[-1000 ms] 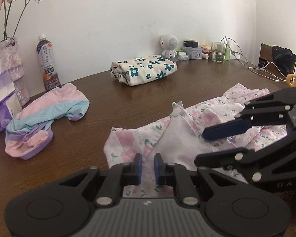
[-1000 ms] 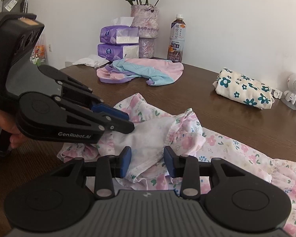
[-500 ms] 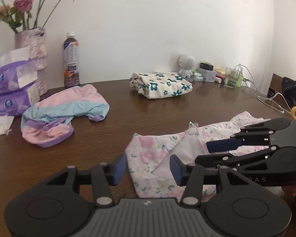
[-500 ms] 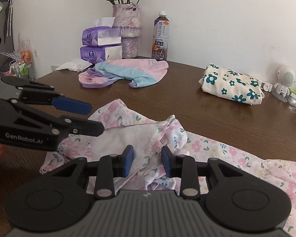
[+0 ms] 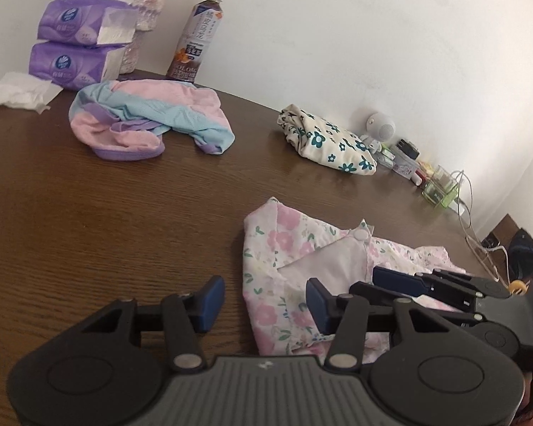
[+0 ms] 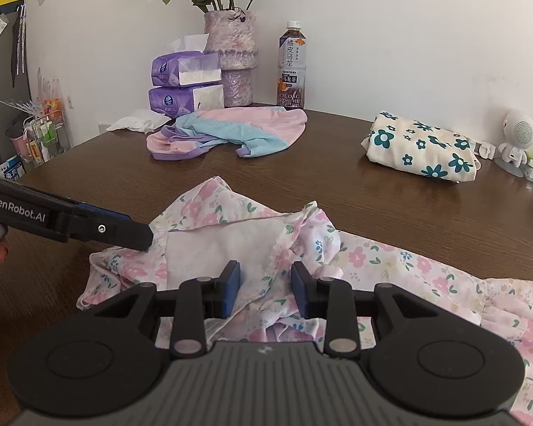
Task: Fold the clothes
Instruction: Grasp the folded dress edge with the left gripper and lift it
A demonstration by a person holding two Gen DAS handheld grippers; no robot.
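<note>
Pink floral garment (image 6: 266,238) lies crumpled on brown worktop (image 6: 337,184). Right gripper (image 6: 265,285) jaws parted, straddling a fabric ridge. Left gripper (image 5: 264,300) jaws wide apart at garment's edge. Folded cream floral cloth (image 6: 421,151) well apart.

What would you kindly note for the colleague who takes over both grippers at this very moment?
Left gripper: open, empty, at the near edge of the pink floral cotton garment.
Right gripper: open, fingers either side of a raised fold in that garment's middle, not clamped.
Garment lies rumpled on the brown wooden table; its folding is barely begun.
Done: cream bundle with teal flowers, folded by the wall.
Left: the floral garment, then the crumpled pink, blue and purple garment.
</note>
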